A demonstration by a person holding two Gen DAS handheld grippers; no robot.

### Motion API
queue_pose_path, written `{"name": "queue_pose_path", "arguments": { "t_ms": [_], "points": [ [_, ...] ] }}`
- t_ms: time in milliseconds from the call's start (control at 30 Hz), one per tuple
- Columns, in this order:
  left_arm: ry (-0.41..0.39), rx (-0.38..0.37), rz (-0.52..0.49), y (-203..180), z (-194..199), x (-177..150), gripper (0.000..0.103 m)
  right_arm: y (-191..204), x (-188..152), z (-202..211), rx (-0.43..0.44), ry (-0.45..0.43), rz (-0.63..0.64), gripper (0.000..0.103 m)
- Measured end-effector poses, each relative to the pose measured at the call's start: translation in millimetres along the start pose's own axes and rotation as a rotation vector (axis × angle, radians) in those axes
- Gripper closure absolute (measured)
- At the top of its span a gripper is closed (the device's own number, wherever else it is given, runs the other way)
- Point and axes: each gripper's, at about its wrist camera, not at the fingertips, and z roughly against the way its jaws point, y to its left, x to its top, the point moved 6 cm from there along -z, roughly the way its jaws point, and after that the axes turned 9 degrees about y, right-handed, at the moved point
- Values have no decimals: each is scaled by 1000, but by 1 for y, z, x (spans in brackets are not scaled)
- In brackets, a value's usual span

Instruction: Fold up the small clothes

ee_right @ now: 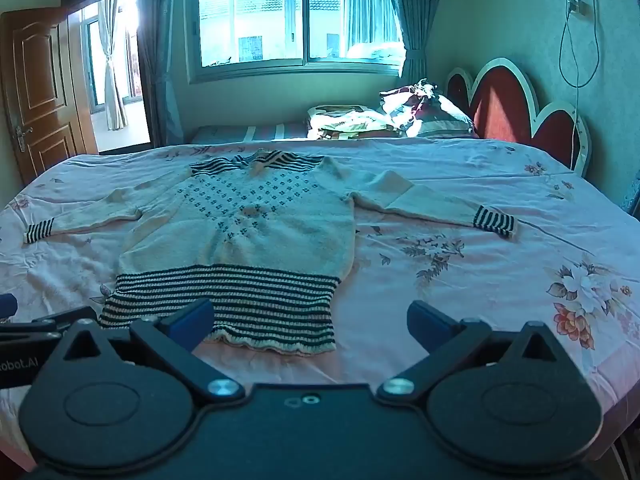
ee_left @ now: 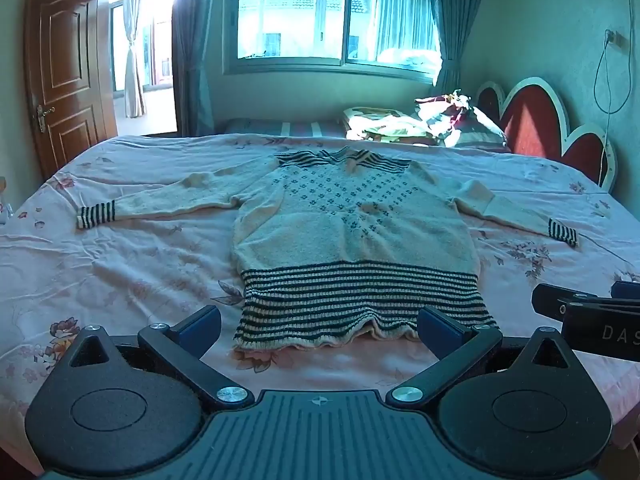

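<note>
I see the sweater (ee_left: pixel 352 236) lying flat on the bed (ee_left: pixel 120 272), both sleeves spread out and its striped hem toward me. My left gripper (ee_left: pixel 320 330) is opened wide and holds nothing; the hem lies at 12 o'clock, between its fingers (ee_left: pixel 200 326). My right gripper (ee_right: pixel 310 326) is also wide and empty; from it the sweater body is at about 11 o'clock, and the right cuff (ee_right: pixel 494 220) at 1 o'clock. Far behind, at 1 o'clock, there are pillows (ee_left: pixel 448 124) and a red headboard (ee_left: pixel 532 120). Nothing stands between the grippers and the sweater.
</note>
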Motion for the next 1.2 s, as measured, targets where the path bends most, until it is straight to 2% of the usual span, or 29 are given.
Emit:
{"name": "queue_pose_path", "arguments": {
  "t_ms": [67,100,600,1200],
  "points": [
    [0,-8,3,1,-4,2,0,-1,-1,0,-3,2,2,1],
    [-31,4,-4,-2,3,0,0,-1,-1,0,-5,4,1,1],
    [-27,21,9,1,7,-1,0,-2,-2,1,3,9,-11,1],
    [-27,7,12,-1,4,-1,0,-3,0,2,-9,6,-10,1]
  ]
}}
